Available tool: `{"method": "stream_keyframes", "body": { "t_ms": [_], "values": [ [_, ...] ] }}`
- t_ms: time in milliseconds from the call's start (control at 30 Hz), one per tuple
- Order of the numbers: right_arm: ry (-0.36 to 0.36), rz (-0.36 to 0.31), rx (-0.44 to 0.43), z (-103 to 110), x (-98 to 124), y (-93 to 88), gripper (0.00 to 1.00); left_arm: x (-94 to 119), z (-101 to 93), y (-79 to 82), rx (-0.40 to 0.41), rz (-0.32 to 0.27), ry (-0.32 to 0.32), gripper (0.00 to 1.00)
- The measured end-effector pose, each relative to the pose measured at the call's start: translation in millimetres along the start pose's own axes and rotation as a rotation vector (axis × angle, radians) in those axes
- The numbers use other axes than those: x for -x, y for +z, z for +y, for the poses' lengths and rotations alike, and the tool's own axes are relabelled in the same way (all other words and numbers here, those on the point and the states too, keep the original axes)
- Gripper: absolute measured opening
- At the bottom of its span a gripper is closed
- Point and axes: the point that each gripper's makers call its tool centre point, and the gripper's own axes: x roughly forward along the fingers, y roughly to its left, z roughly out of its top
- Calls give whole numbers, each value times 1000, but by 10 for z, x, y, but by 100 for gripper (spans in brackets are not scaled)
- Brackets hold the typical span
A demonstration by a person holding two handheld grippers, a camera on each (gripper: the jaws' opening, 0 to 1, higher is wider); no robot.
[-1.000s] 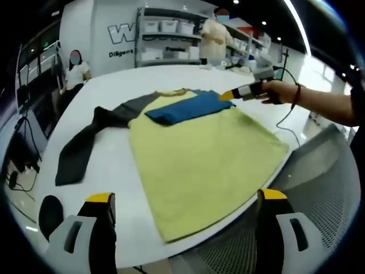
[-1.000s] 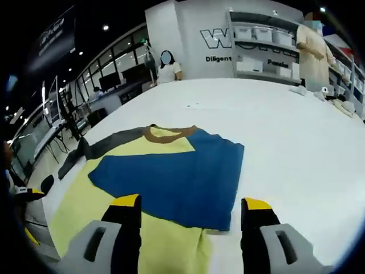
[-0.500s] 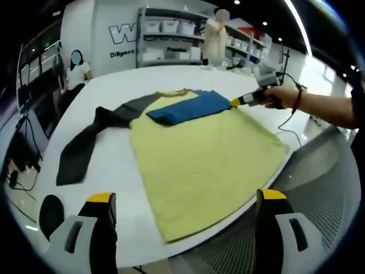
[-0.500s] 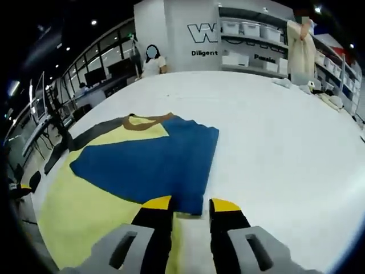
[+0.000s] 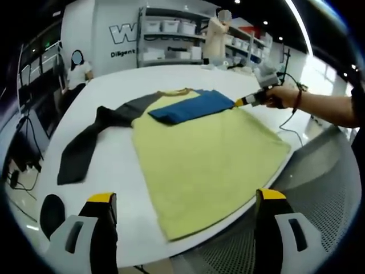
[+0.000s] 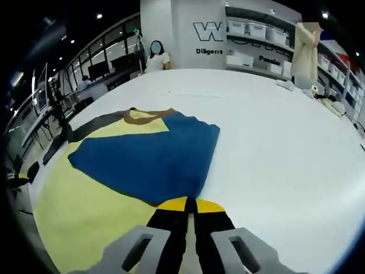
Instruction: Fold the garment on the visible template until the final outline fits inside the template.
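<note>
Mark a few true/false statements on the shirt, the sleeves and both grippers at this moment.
1. The right gripper is shut at the edge of the blue sleeve. True.
2. The left gripper is clamped on the yellow shirt. False: its jaws stand wide apart, holding nothing.
3. The blue sleeve lies folded over the yellow shirt. True.
4. The dark sleeve is folded onto the shirt too. False: it stretches out across the white table, away from the shirt's body.
5. The shirt's collar is brown. True.
</note>
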Motion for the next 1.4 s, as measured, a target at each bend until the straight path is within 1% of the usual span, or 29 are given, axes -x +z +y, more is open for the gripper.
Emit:
{"method": "stream_keyframes", "body": {
  "t_ms": [200, 267, 500, 667, 800, 933, 1100, 1400],
  "values": [
    [-10, 7, 17, -109, 16, -7, 0, 0, 4, -5, 3, 3, 2, 97],
    [-24, 12, 31, -184, 17, -9, 0, 0, 2, -5, 4, 2, 1, 97],
    [-71, 33, 36, -456, 58, -38, 0, 1, 10, -10, 8, 5, 5, 97],
    [-90, 44, 25, -588, 81, -58, 0, 1, 15, -10, 11, 5, 7, 97],
    [-103, 48, 26, -642, 92, -68, 0, -1, 19, -16, 11, 8, 7, 97],
    [-105, 49, 21, -661, 100, -76, 0, -2, 18, -23, 12, 12, 6, 97],
    [-112, 57, 35, -677, 118, -79, 0, -3, 14, -28, 11, 15, 3, 97],
    [-120, 61, -12, -719, 129, -88, 0, -4, 13, -36, 13, 20, 0, 96]
  ]
}}
